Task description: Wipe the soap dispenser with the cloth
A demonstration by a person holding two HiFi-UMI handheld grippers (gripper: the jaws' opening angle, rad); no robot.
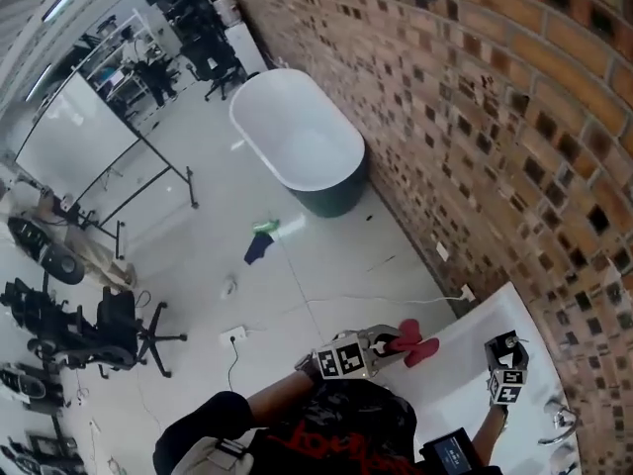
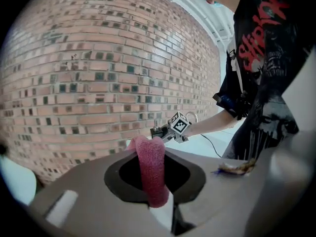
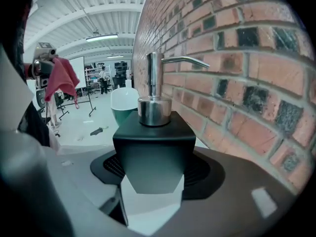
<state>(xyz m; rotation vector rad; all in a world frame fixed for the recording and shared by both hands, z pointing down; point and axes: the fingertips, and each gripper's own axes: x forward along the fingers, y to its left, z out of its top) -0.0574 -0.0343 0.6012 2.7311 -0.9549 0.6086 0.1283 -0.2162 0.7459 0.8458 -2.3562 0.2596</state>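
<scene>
Both grippers are clamped, the left (image 1: 392, 342) on the pink cloth (image 1: 416, 347), the right (image 1: 502, 345) on the black dispenser (image 3: 153, 149), held over the counter (image 1: 463, 359) beside the brick wall (image 1: 475, 117).

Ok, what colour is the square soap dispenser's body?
Matte black; the square soap dispenser shows best in the right gripper view.

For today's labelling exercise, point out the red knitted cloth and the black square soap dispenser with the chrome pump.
red knitted cloth (image 2: 150, 172), left gripper view, mid-strip
black square soap dispenser (image 3: 153, 154), right gripper view, front face
</scene>
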